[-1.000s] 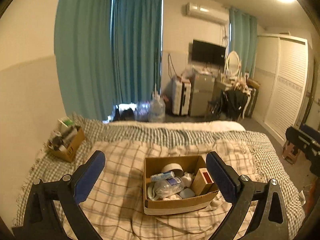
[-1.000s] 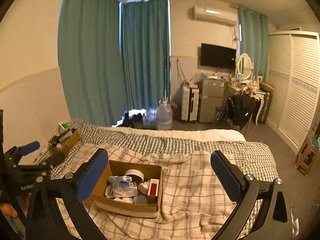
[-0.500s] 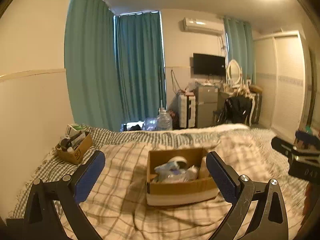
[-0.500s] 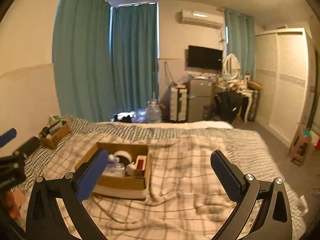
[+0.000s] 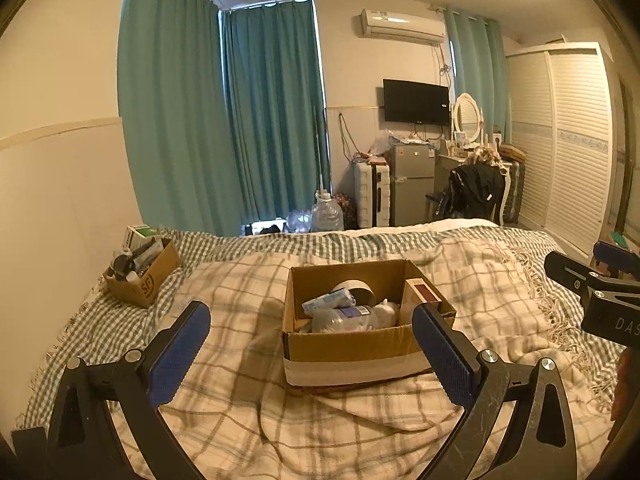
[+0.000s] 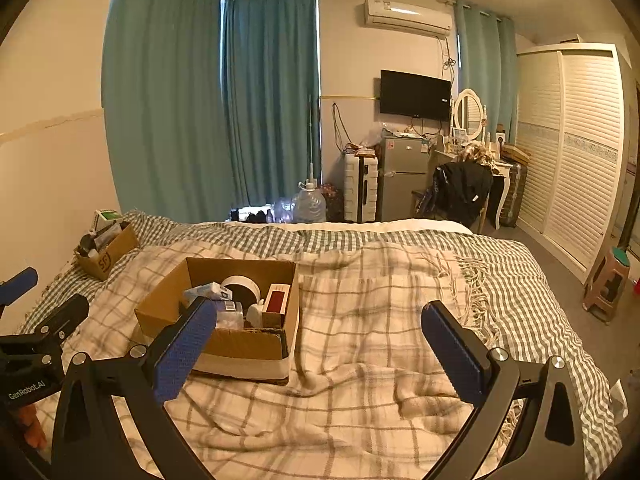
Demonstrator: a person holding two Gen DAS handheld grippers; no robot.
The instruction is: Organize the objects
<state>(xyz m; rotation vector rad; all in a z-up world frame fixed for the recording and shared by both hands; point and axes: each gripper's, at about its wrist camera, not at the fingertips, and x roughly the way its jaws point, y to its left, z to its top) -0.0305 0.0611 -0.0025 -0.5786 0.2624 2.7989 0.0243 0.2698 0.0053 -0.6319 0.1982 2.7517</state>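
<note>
Setting: a bedroom, with a bed (image 5: 224, 396) covered by a cream plaid blanket filling the lower half of both views.
Left gripper (image 5: 311, 356): its blue-padded fingers (image 5: 180, 354) stand wide apart at the bottom of the left wrist view, holding nothing and raised above the blanket.
Right gripper (image 6: 320, 354): also spread wide and empty, low in the right wrist view; its body shows as well at the right edge of the left wrist view.
Cardboard box (image 5: 352, 350): open-topped, resting on the blanket at centre frame in the left wrist view, seen between the left gripper's fingers; in the right wrist view it lies left of centre, partly behind the left-hand finger.
Box contents: a roll of white tape (image 5: 356, 290), a clear plastic bottle (image 5: 340, 318) lying on its side, a small blue-and-white packet (image 5: 328, 303), and a carton with a red panel (image 5: 424, 294) against the box's right-hand wall.
Second box (image 5: 144, 276): smaller, cardboard, crammed with items, at the bed's edge near the wall, middle left of frame, well apart from the first.
Background: teal curtains (image 5: 240, 112) upper left and centre, a wall-mounted television (image 5: 416, 102) right of centre, and white louvred wardrobe doors (image 5: 568, 140) at the right.
</note>
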